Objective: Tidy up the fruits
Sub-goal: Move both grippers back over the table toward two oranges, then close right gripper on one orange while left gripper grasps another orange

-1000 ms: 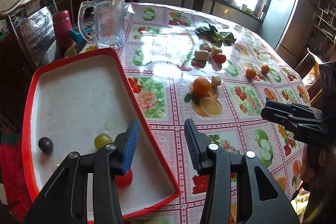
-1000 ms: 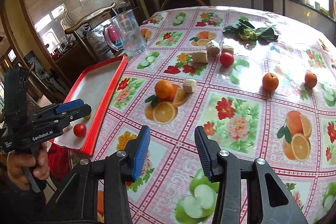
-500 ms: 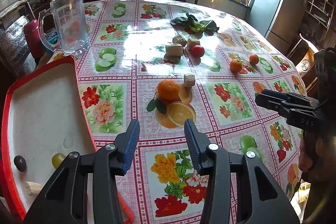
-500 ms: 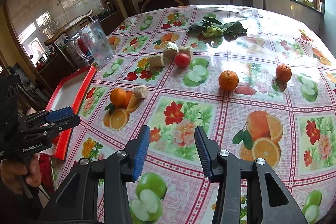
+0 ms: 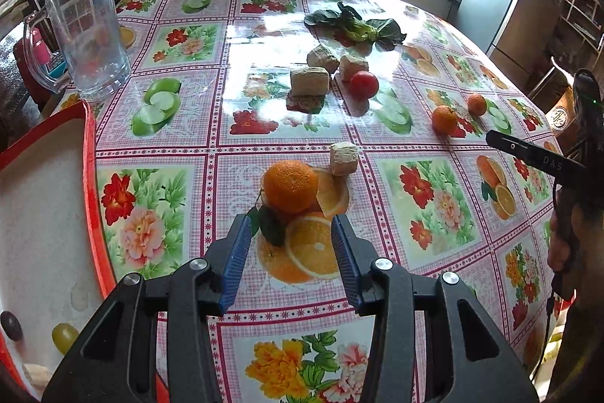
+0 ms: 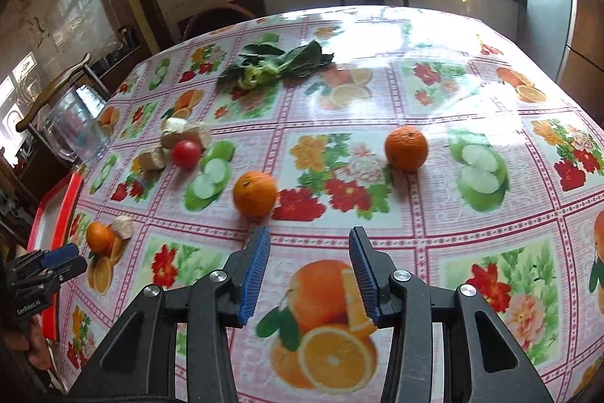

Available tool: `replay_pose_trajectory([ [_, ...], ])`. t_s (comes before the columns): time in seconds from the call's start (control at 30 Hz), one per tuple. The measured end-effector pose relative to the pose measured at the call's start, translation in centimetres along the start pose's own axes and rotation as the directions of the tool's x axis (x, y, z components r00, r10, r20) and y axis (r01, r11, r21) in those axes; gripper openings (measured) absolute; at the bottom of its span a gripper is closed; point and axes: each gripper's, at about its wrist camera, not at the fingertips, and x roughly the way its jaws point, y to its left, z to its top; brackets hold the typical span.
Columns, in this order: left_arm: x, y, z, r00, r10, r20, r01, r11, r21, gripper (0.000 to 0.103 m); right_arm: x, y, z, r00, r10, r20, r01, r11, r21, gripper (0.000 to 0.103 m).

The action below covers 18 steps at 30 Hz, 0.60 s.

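Note:
My left gripper (image 5: 290, 233) is open and empty, just short of a tangerine (image 5: 290, 184) lying on the flowered tablecloth. A red tray (image 5: 89, 176) at the left holds a green grape (image 5: 63, 338) and a dark grape (image 5: 10, 325). My right gripper (image 6: 308, 250) is open and empty too, near a tangerine (image 6: 254, 193), with another tangerine (image 6: 406, 147) farther right. A red tomato (image 5: 364, 84) sits mid-table among beige chunks (image 5: 309, 81). In the right wrist view the left gripper (image 6: 60, 261) shows at the left edge by the first tangerine (image 6: 98, 236).
A glass mug (image 5: 88, 33) stands at the far left beside the tray. Leafy greens (image 5: 358, 25) lie at the back. A small beige chunk (image 5: 343, 157) sits right behind the near tangerine. Chairs and a window counter stand beyond the table.
Both grippers swung right across the table. The left one left the tray and now faces the near tangerine. The right one now faces the two tangerines on the right side.

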Motion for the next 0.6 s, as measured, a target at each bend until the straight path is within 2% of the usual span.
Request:
replay_pose_trajectory([
  [0.2,2.0,0.0,0.7,1.000,0.013,-0.026,-0.013,1.000,-0.009,0.042,2.6,-3.1,1.8,0.998,-0.063,-0.001,0.062,0.996,0.059,0.045],
  [0.27,1.8,-0.4,1.0,1.000,0.006,-0.011,-0.006,1.000,-0.002,0.042,3.4,-3.8,2.3,0.998,-0.069,0.000,0.069,0.995,0.069,0.045],
  [0.37,2.1,-1.3,1.4,0.999,0.038,-0.004,-0.038,0.998,0.058,0.042,4.5,-4.4,3.1,0.995,-0.097,0.012,0.096,0.993,0.062,0.043],
  [0.47,3.1,-0.7,1.5,0.999,0.030,-0.029,-0.029,0.999,0.038,0.042,5.2,-4.6,3.9,0.994,-0.109,0.025,0.108,0.993,0.050,0.043],
  [0.5,3.1,-0.5,1.6,1.000,0.025,-0.019,-0.025,0.999,0.029,0.042,5.4,-4.6,4.1,0.993,-0.111,0.027,0.109,0.993,0.047,0.043],
  [0.53,3.1,-0.5,1.6,0.999,0.027,-0.017,-0.027,0.999,0.025,0.042,5.5,-4.6,4.2,0.993,-0.118,0.029,0.117,0.992,0.043,0.037],
  [0.6,3.2,-0.7,1.7,0.999,0.027,-0.016,-0.026,0.999,0.033,0.042,5.4,-4.7,4.3,0.993,-0.114,0.036,0.112,0.993,0.049,0.037],
])
